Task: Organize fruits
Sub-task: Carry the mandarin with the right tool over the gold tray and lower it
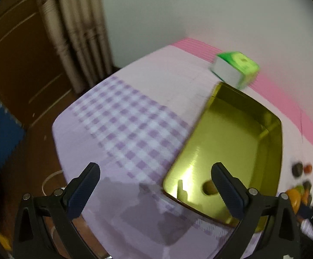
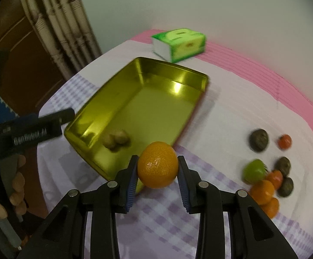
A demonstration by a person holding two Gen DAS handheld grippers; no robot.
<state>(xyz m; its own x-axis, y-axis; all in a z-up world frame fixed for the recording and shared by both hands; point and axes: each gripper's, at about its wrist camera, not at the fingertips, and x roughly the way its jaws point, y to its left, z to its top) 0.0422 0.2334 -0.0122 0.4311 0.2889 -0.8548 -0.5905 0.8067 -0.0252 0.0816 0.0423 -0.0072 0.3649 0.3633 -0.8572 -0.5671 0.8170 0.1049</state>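
Watch the release: your right gripper (image 2: 157, 168) is pinching the orange (image 2: 157, 165) by its round sides only, so it could slip or roll, and if you let go too early it lands on the surface (image 2: 232, 99) short of the gold tray (image 2: 163, 99). Tray sits just ahead & left of that gripper; other fruits (image 2: 266, 172) are off to its right. Left gripper (image 1: 156, 185) is spread, holding nothing, near the tray's closer rim.

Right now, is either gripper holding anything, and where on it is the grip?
The right gripper holds an orange, fingers pressing its left and right sides. The left gripper is open and holds nothing.
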